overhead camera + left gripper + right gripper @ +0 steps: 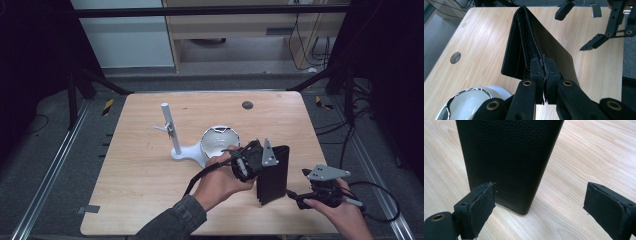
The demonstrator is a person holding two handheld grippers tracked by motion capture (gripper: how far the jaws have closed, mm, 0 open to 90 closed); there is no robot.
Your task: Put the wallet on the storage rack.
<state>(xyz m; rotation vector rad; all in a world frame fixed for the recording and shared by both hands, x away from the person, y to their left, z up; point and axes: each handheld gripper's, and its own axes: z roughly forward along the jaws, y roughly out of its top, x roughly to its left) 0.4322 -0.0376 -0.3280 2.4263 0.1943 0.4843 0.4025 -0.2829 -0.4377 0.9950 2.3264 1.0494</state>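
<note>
Wallet first: a black grained-leather bifold wallet (273, 173) stands on edge on the pale wood-grain counter (145, 175), near its right front part, folded leaves fanned slightly apart. The left gripper (543, 68) has its jaws pinched tight on one leaf at the top edge, so the wallet hangs from that grip as much as it stands. The right gripper (537, 202) waits just beside the wallet's outer face with its jaws spread wide, nothing between the pads yet.

Looks like the step is opening it up. To do that cleanly, the left grip should stay firm and steady while the right one comes in on the free leaf near its edge, bites only that one layer, then pulls away gently so the fold opens rather than the whole thing twisting.

Behind sit a white bowl-shaped dish with a dark-trimmed rim (219, 142) and a white post stand (172, 135).

No brand, stamp or lettering is readable on the leather.
</note>
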